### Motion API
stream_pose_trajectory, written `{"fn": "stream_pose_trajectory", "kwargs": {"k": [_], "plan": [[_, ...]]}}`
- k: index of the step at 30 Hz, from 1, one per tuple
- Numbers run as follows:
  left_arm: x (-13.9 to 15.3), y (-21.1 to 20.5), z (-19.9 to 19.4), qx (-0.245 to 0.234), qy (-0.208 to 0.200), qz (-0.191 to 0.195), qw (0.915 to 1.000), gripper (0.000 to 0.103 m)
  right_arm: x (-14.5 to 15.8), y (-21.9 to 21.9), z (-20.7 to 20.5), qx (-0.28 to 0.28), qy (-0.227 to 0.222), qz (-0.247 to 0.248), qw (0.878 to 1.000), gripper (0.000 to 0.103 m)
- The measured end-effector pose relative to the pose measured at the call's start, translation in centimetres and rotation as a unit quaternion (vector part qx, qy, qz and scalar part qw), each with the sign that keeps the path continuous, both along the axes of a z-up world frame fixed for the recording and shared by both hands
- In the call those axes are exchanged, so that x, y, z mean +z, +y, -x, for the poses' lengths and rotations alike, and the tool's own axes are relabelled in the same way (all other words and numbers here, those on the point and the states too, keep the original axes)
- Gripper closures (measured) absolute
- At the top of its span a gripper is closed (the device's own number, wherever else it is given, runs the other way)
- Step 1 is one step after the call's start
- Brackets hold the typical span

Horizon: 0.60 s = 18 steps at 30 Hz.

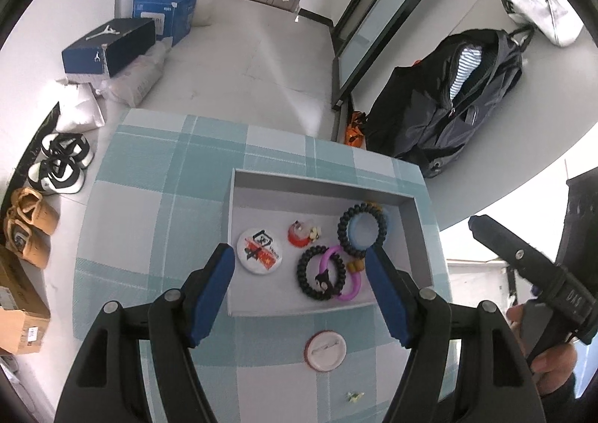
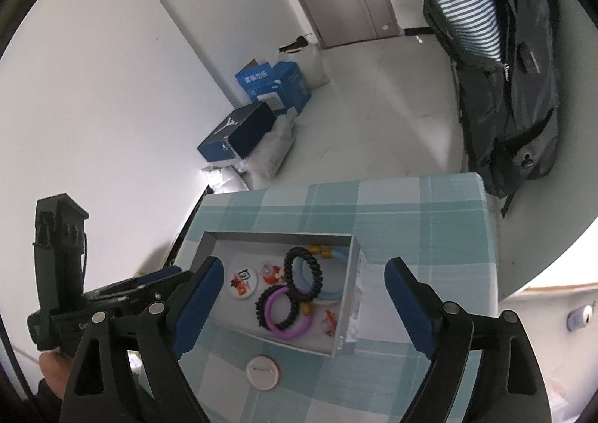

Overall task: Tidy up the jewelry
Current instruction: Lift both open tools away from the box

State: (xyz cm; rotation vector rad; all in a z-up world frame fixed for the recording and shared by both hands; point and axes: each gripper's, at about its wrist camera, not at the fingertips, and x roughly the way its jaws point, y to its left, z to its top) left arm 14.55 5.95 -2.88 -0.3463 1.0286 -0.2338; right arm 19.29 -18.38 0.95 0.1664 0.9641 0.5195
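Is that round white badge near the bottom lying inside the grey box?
No, the white badge lies on the checked cloth, outside the near wall of the grey box.

Both grippers open, empty

The black, blue-padded left gripper [image 1: 301, 267] and right gripper [image 2: 302, 281] angle downward, jaws spread.

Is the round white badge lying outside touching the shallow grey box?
Apart. The right wrist view shows checked cloth between the round white badge and the shallow grey box.

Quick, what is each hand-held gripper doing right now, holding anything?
Left hand-held gripper: open, holding nothing.
Right hand-held gripper: open, holding nothing.
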Motion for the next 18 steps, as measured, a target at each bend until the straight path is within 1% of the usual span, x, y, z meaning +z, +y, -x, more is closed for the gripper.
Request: {"fn": "stream_pose_trajectory", "kwargs": {"k": [3,5,9,13,16,18], "plan": [[0.2,-0.4,1.0,-0.005,-0.008,-0.017,0.9998,0.035,0.2,-0.2,0.7,-0.005,-0.012,0.015,1.000,0.005],[0.5,-0.6,1.8,-0.001,-0.024,-0.035,0.9991,0.035,0.3,-0.4,1.2,-0.007,-0.015,0.022,1.000,0.005],[0.8,-0.8,3.0,0.001,-0.041,-0.053,0.9978,0.035,0.2,-1.0,2.4,-0.018,-0.017,0.024,0.999,0.003],[0.2,-1.0,4.3,0.005,-0.032,-0.054,0.9980,0.035,0.2,-1.4,3.5,-0.019,-0.023,0.026,0.999,0.002],[-0.1,-1.5,5.1,0.004,-0.030,-0.064,0.9975,0.035,0.3,-1.1,4.6,-0.016,-0.044,0.062,0.997,0.002],[-0.2,-2.0,5.5,-0.004,-0.029,-0.071,0.9971,0.035,0.3,-1.1,5.2,-0.015,-0.052,0.072,0.996,0.002]]}}
